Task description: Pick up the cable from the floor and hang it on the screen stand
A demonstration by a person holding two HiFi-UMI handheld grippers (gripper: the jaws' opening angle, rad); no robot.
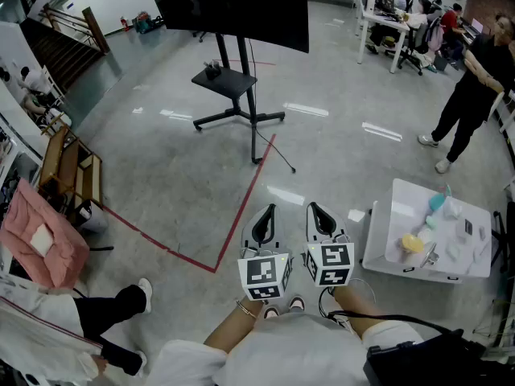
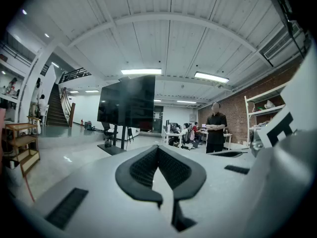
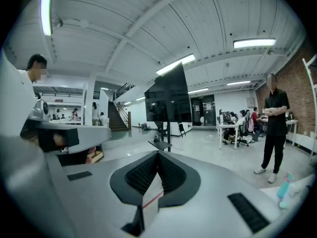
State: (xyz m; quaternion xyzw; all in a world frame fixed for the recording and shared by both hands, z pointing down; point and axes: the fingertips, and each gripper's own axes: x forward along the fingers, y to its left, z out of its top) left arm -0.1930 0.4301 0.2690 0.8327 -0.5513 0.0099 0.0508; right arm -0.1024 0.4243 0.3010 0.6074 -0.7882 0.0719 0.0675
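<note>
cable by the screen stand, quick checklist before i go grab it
1. Cable located: ok, on the floor beside the screen stand base.
2. Left claw empty: ok, shut on nothing.
3. Right claw empty: ok, shut on nothing.
4. Claws open for the pick: not ok, both shut.
5. Claws at the cable: not ok, well short of it.
6. Cable's far end free: cannot tell.

screen (image 1: 233, 6) 1 | stand (image 1: 244, 75) 1 | cable (image 1: 278, 156) 1 | grippers 2: left gripper (image 1: 269, 209), right gripper (image 1: 315, 208) | white table (image 1: 402, 203) 1 | staircase (image 1: 50, 51) 1
</note>
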